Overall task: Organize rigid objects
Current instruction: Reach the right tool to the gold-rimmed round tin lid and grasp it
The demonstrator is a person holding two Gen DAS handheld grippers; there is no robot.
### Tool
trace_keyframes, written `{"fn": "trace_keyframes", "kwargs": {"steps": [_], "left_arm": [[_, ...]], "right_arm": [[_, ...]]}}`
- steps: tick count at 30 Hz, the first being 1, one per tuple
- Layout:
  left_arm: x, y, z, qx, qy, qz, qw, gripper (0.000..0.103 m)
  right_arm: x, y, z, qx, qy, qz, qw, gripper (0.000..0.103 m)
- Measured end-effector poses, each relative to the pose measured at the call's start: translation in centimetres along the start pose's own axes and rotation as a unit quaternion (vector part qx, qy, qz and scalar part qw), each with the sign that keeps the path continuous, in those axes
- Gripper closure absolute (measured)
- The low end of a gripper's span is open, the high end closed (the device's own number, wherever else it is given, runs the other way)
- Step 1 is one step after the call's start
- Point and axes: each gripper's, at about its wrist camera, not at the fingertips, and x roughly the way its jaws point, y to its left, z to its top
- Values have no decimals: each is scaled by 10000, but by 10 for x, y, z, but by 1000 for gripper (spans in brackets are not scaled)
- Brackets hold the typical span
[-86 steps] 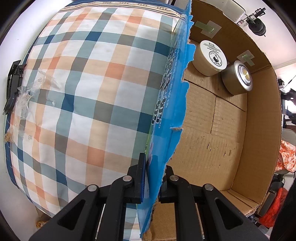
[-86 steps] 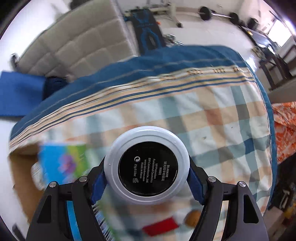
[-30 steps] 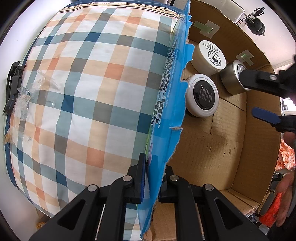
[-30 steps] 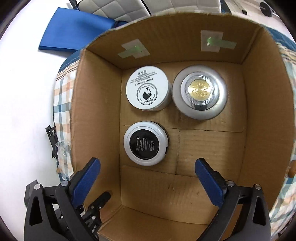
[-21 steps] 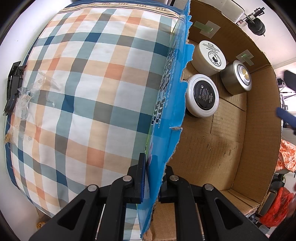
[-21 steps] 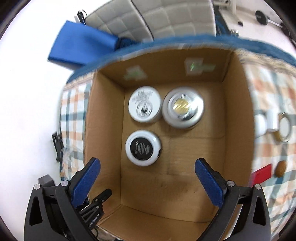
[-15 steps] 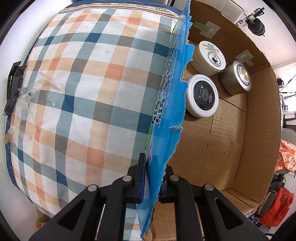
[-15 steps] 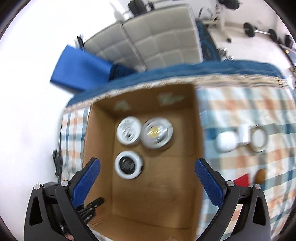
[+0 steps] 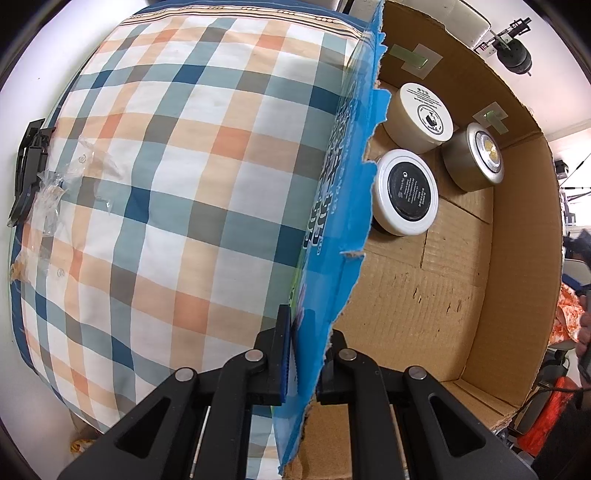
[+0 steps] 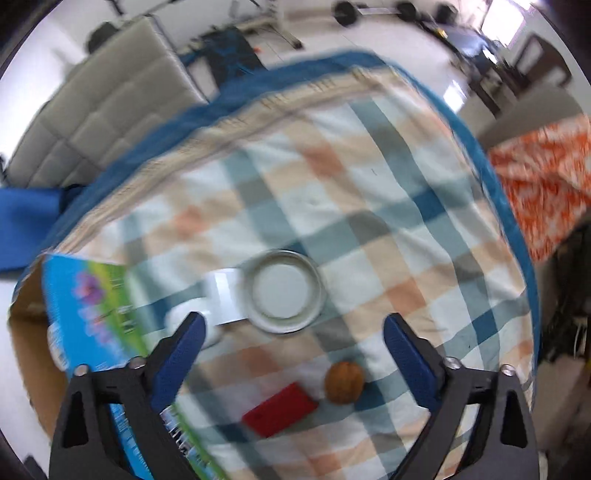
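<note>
Jaws of the right gripper (image 10: 291, 334), empty and wide though just narrowing, have left the box (image 9: 517, 229) for the round tin (image 10: 284, 291) ahead. Left gripper (image 9: 306, 354) stays pinched on the box wall; beyond, the black-lidded jar (image 9: 406, 192) now sits inside, delivered.

This looks like a lived-in room of a home. A soft surface spread with a plaid cloth (image 10: 332, 206) in blue, orange and white with a blue striped border fills most of the right wrist view, and beyond its far edge stands a grey tufted sofa (image 10: 107, 110) on a pale floor. Farther off, a barbell (image 10: 373, 11) and other exercise gear lie on the floor, dark chairs (image 10: 535, 70) stand at the far right, and an orange patterned fabric (image 10: 543, 177) drapes over something to the right.
</note>
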Motion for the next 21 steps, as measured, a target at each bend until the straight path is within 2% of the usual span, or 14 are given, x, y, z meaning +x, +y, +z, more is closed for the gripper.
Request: {"fn": "trace_keyframes", "kwargs": {"steps": [3, 6, 13, 15, 16, 19, 21], "left_arm": [[0, 0, 0, 2, 7, 13, 10000, 96], [0, -1, 0, 9, 15, 29, 10000, 96], [3, -4, 0, 19, 56, 81, 9999, 96], [4, -4, 0, 13, 66, 76, 9999, 96], [5, -4, -1, 15, 75, 78, 9999, 96], [7, -5, -1, 9, 75, 80, 9999, 96], [9, -6, -2, 14, 82, 102, 9999, 96]], "right_arm": [[22, -6, 4, 102, 231, 43, 9997, 15], [36, -6, 9, 185, 297, 254, 9991, 16], [55, -1, 21, 244, 388, 333, 9984, 17], [55, -3, 25, 353, 329, 325, 9983, 31], [61, -8, 33, 425, 378, 301, 9979, 34], [64, -15, 37, 557, 489, 383, 9965, 34], [67, -12, 39, 405, 527, 331, 9972, 34]]}}
